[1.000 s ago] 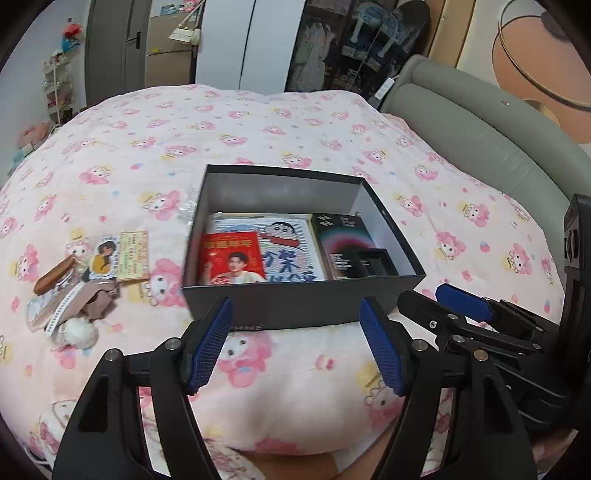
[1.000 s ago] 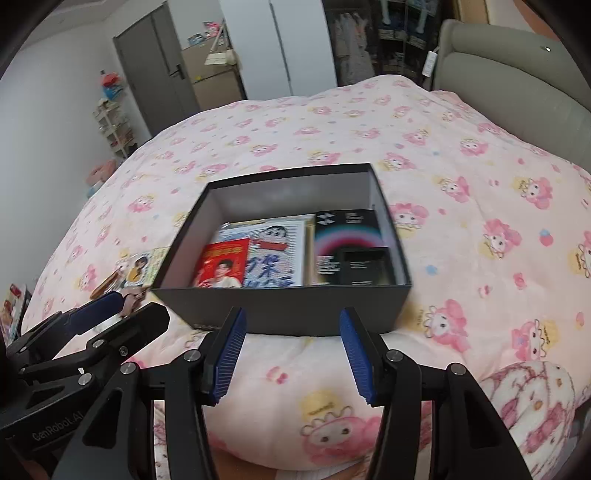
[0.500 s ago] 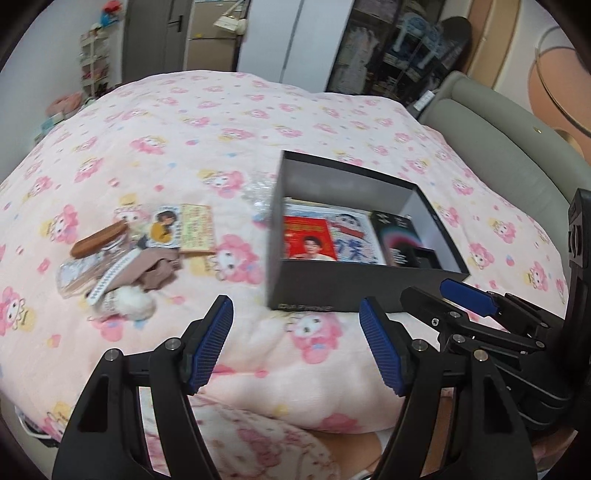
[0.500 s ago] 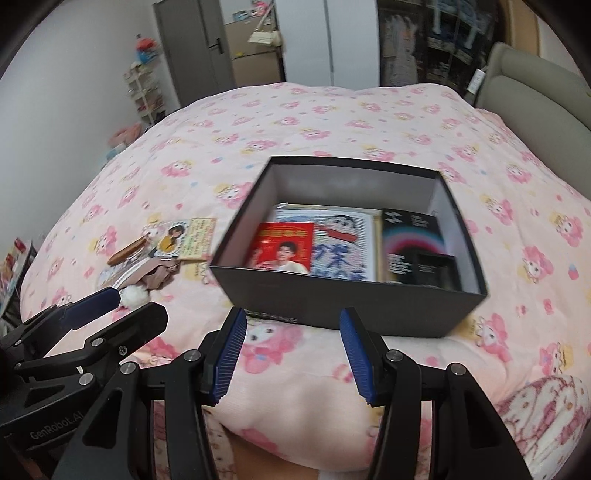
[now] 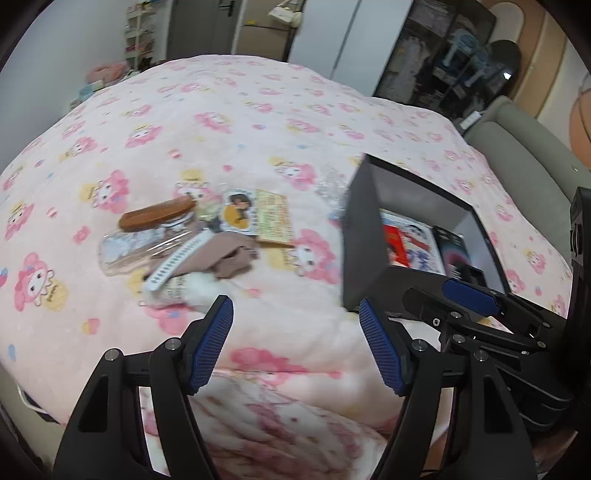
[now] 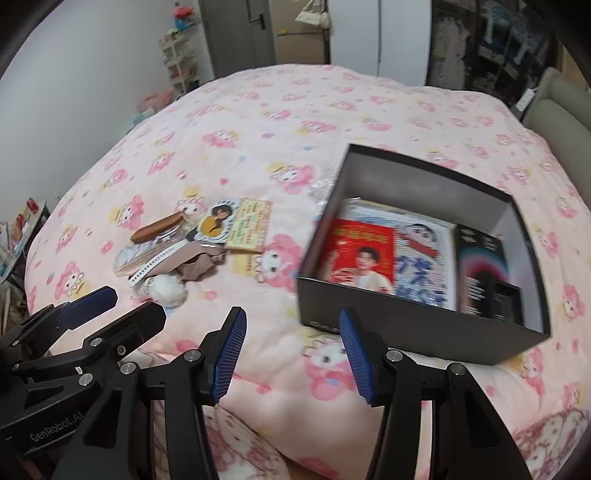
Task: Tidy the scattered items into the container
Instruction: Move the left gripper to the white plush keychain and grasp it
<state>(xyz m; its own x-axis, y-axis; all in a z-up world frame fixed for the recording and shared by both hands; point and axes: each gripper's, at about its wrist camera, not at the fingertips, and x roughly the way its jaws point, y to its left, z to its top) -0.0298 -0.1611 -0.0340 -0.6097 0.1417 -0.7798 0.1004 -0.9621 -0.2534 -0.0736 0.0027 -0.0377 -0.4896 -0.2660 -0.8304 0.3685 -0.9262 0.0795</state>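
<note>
A black open box (image 5: 364,236) (image 6: 417,328) sits on the pink bed and holds a red booklet (image 6: 356,254), a cartoon booklet (image 6: 424,254) and a dark packet (image 6: 480,266). Left of it lies a pile: a brown comb (image 5: 157,216) (image 6: 157,229), a sticker card (image 5: 238,210) (image 6: 216,221), a yellow card (image 5: 273,219) (image 6: 249,229), a clear case (image 5: 129,249), a white strap (image 5: 173,267), brown cloth (image 5: 229,258) (image 6: 195,262) and a white pom-pom (image 6: 168,290). My left gripper (image 5: 295,343) is open, near the pile. My right gripper (image 6: 291,354) is open before the box.
The pink patterned quilt (image 5: 258,110) covers the whole bed. A grey headboard (image 5: 528,162) runs along the right. Wardrobes and a door (image 6: 258,33) stand beyond the bed; shelves (image 6: 181,62) stand at the far left.
Both grippers have swung left, so the box has shifted right in both views and the pile has come toward the centre. Both jaws stay open and empty.
</note>
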